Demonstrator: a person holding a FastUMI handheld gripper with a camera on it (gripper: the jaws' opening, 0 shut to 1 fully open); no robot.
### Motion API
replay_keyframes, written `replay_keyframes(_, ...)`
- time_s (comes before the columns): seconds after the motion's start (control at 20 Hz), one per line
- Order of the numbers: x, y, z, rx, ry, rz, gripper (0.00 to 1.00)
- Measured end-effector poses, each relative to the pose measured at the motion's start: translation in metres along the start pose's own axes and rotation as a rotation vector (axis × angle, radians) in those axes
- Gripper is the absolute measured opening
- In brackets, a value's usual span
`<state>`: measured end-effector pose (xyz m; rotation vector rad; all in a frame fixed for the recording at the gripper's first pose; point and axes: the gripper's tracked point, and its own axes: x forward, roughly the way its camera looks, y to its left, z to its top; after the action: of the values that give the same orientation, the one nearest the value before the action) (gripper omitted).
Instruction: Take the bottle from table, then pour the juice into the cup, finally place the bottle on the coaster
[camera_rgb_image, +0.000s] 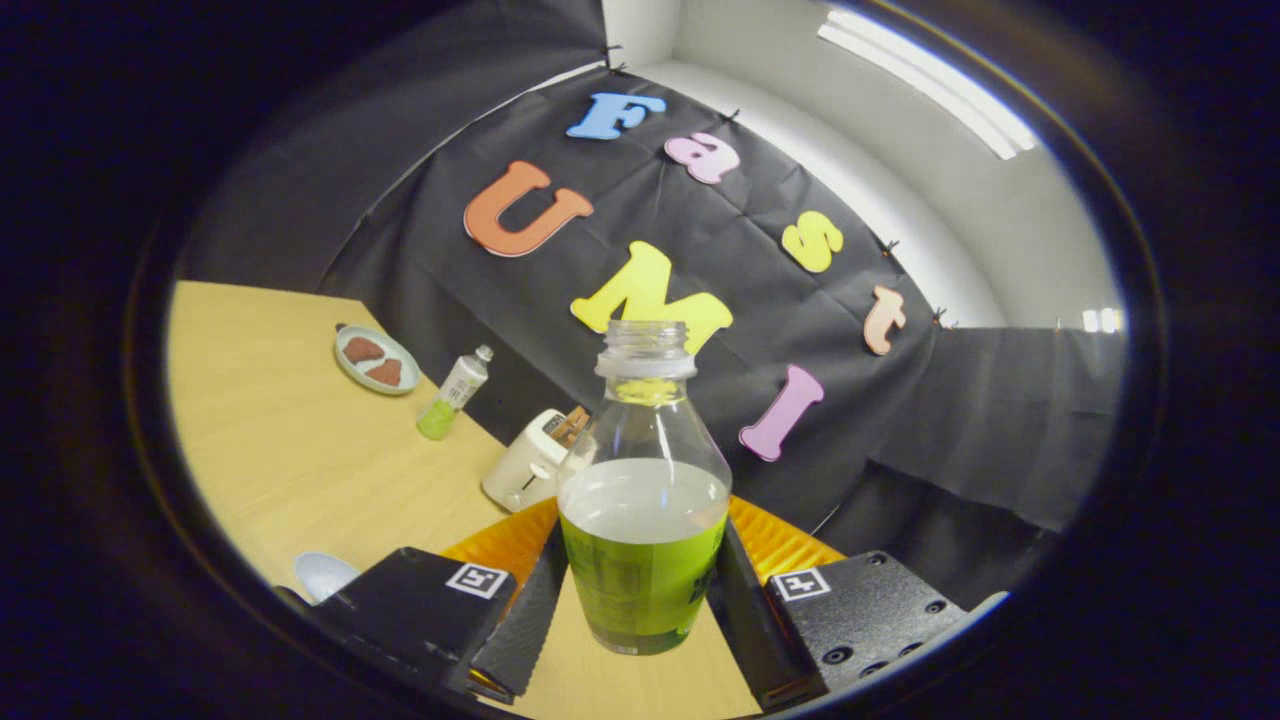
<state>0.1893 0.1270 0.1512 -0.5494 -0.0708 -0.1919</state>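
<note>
While the whole scene leans to one side, the gripper (640, 600) has both fingers pressed against the sides of a clear bottle (643, 500), one on each flank of its green label. That bottle has no cap on its neck, and pale liquid fills it to about the shoulder, just above the label's top edge. Print on the label is too small to read. Each finger block carries one square black-and-white marker, two markers in all.

Behind the held bottle lies a round orange mat (770, 540) with a ribbed surface, showing on both sides of the bottle. Just beyond its far rim stands one cream toaster (525, 462) with something brown in its slot, near the table's back edge.

Farther along that back edge, a second, smaller bottle (453, 394) with a pale cap and green liquid at its bottom stands alone; its label cannot be read either. Near the far corner of the wooden table (300, 440) sits one small plate (377, 361) holding two reddish-brown pieces. One pale blue round thing (322, 574) shows beside the gripper's left finger block, partly hidden; whether it is a cup or a dish cannot be told.
</note>
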Motion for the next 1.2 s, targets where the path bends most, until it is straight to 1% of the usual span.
replay_keyframes(0.15,0.007,0.0,-0.001,0.164,0.003,0.047,0.81)
replay_keyframes(0.2,0.01,-0.004,-0.001,0.213,0.001,0.044,0.81)
replay_keyframes(0.35,0.02,0.001,-0.011,0.347,0.009,0.071,0.81)
replay_keyframes(0.45,0.032,0.011,-0.022,0.415,0.026,0.103,0.81)
replay_keyframes(0.65,0.058,0.037,-0.055,0.551,0.106,0.178,0.8)
replay_keyframes(0.75,0.072,0.049,-0.071,0.582,0.113,0.19,0.8)
replay_keyframes(0.9,0.093,0.071,-0.1,0.569,0.136,0.209,0.8)
replay_keyframes(0.95,0.101,0.08,-0.108,0.584,0.144,0.229,0.8)
replay_keyframes(1.0,0.107,0.092,-0.119,0.591,0.174,0.254,0.8)
replay_keyframes(1.05,0.115,0.098,-0.13,0.59,0.188,0.248,0.8)
replay_keyframes(1.2,0.126,0.111,-0.135,0.603,0.157,0.265,0.8)
